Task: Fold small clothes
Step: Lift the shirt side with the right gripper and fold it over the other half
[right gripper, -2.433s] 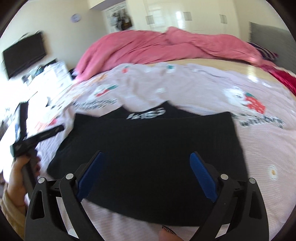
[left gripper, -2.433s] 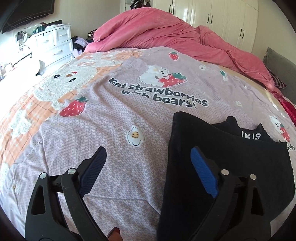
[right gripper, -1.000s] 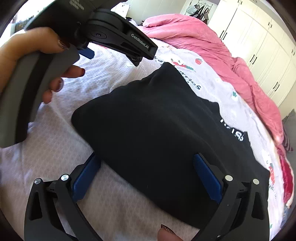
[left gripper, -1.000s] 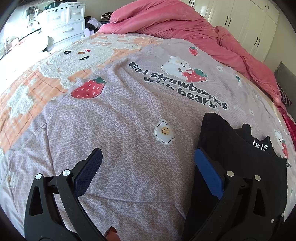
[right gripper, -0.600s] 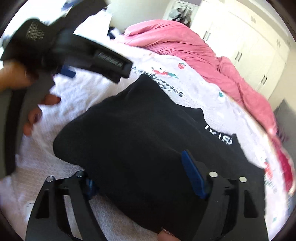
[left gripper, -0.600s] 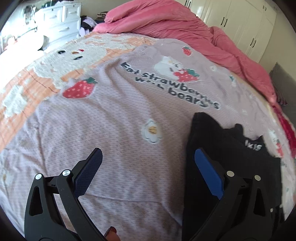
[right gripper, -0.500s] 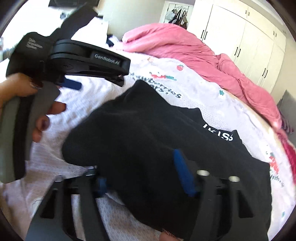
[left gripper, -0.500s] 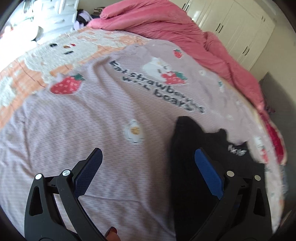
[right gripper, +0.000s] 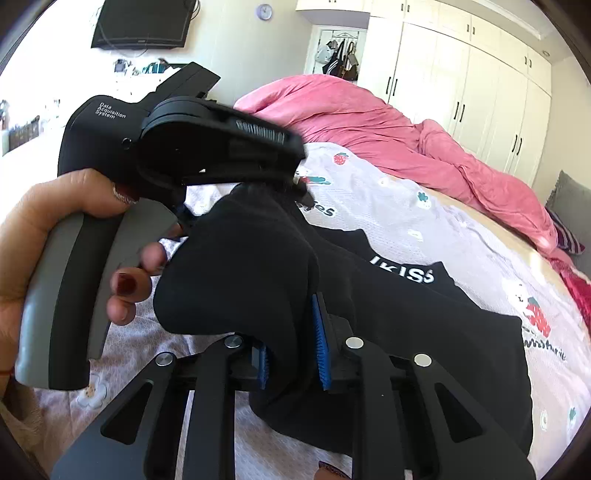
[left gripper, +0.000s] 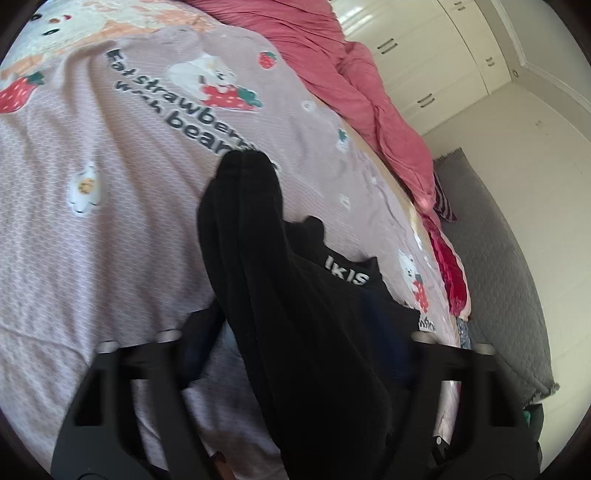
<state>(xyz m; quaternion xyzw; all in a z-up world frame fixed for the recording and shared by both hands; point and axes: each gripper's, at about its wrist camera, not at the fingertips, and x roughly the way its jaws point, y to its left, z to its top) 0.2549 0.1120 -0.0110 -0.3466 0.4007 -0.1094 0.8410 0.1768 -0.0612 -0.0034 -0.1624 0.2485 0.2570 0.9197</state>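
Observation:
A black garment with white "IKISS" lettering lies on the lilac strawberry-print bedsheet. My right gripper is shut on its near left edge, the blue pads pinching a raised fold. The left gripper, held in a hand, is over the garment's far left corner. In the left wrist view the black garment bunches up between the left gripper's fingers, which are blurred and partly hidden by cloth; whether they are closed on it is unclear.
A pink duvet is heaped at the far side of the bed. White wardrobes stand behind it. A grey padded headboard or sofa runs along the right. A wall TV and a cluttered dresser are at the left.
My right gripper closed on the garment's near left edge and lifted it. The left gripper moved right over the garment's left side, and cloth now bunches between its fingers.

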